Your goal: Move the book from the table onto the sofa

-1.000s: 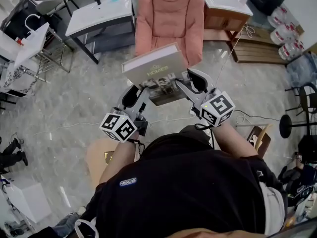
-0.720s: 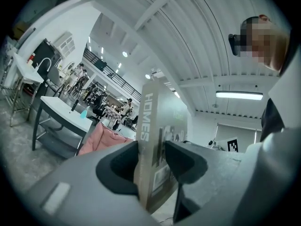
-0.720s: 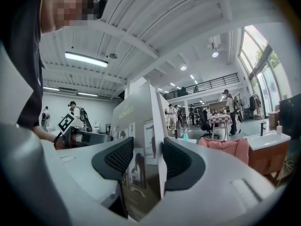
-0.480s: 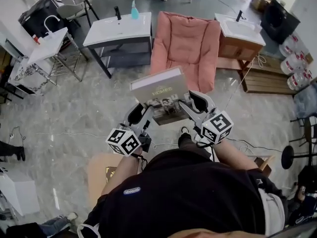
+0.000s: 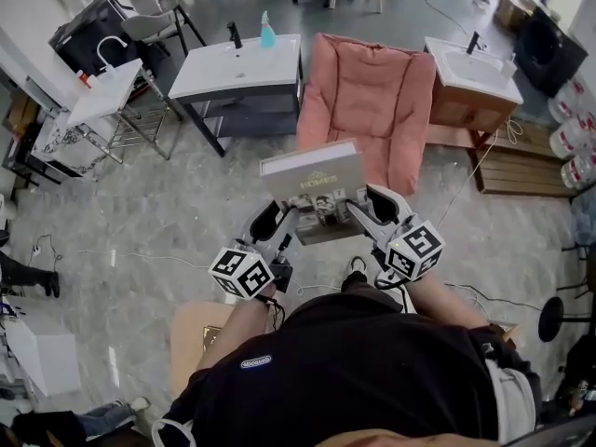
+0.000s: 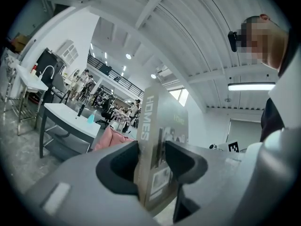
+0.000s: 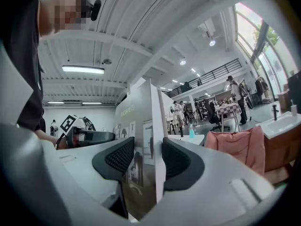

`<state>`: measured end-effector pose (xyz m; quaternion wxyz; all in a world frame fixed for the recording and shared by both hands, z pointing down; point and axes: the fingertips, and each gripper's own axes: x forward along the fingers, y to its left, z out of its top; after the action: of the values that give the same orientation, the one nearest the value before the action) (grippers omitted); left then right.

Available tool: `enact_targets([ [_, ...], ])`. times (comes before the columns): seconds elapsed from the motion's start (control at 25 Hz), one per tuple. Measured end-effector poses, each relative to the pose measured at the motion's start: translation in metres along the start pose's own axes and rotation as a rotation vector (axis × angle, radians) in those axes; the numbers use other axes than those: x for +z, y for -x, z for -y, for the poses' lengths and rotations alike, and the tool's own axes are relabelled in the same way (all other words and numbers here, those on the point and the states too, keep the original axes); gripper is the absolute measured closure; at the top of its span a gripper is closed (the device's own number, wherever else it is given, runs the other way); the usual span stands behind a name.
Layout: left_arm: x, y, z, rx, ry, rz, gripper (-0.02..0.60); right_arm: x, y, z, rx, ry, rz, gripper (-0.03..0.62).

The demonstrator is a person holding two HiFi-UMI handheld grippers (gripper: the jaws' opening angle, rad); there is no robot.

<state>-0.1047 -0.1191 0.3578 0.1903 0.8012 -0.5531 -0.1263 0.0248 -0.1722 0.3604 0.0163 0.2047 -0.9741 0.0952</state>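
A thick olive-grey book (image 5: 317, 186) with "HOMES" on its cover and spine is carried flat in the air, in front of the person. My left gripper (image 5: 296, 214) is shut on the book's near left edge; the left gripper view shows both pads pressing the book (image 6: 157, 147). My right gripper (image 5: 352, 205) is shut on its near right edge, with the book (image 7: 143, 140) clamped between the pads. The pink sofa (image 5: 372, 101), a cushioned armchair, stands just beyond the book on the floor, and shows as the pink sofa (image 7: 235, 142) at the right in the right gripper view.
A white sink unit (image 5: 237, 68) with a blue bottle (image 5: 267, 30) stands left of the sofa, a wooden sink cabinet (image 5: 466, 87) at its right. A wooden pallet (image 5: 535, 161) lies at far right. A low wooden table (image 5: 191, 343) is behind, under the person. Cables run over the marble floor.
Both grippers and the book have moved forward toward the sofa, which now lies closer beyond the book. The grip on both edges is unchanged.
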Motion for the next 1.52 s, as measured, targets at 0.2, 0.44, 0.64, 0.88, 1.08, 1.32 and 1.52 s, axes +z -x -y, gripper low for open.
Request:
enact_targets([
  [0.2,-0.019,-0.03,-0.004,-0.009,0.032,-0.034,0.403,-0.011,0.004,0.032,-0.024,-0.019,-0.004,0.379],
  [0.44,-0.03,-0.088,-0.009,-0.027,0.036,-0.074,0.405,-0.017,0.004,0.087,-0.059,-0.055,-0.01,0.379],
  [0.64,-0.042,-0.144,-0.009,-0.035,0.055,-0.098,0.405,-0.018,0.008,0.143,-0.075,-0.073,-0.026,0.379],
  [0.88,-0.05,-0.214,-0.004,-0.034,0.066,-0.12,0.405,-0.013,0.013,0.213,-0.075,-0.089,-0.035,0.379],
  [1.08,-0.048,-0.253,0.005,-0.046,0.062,-0.136,0.408,-0.004,0.019,0.251,-0.087,-0.102,-0.018,0.379],
  [1.32,-0.042,-0.271,0.01,-0.076,0.038,-0.166,0.41,0.0,0.025,0.264,-0.114,-0.132,0.004,0.379],
  [1.52,-0.049,-0.283,0.011,-0.104,0.061,-0.201,0.41,-0.003,0.031,0.274,-0.151,-0.143,0.0,0.379],
])
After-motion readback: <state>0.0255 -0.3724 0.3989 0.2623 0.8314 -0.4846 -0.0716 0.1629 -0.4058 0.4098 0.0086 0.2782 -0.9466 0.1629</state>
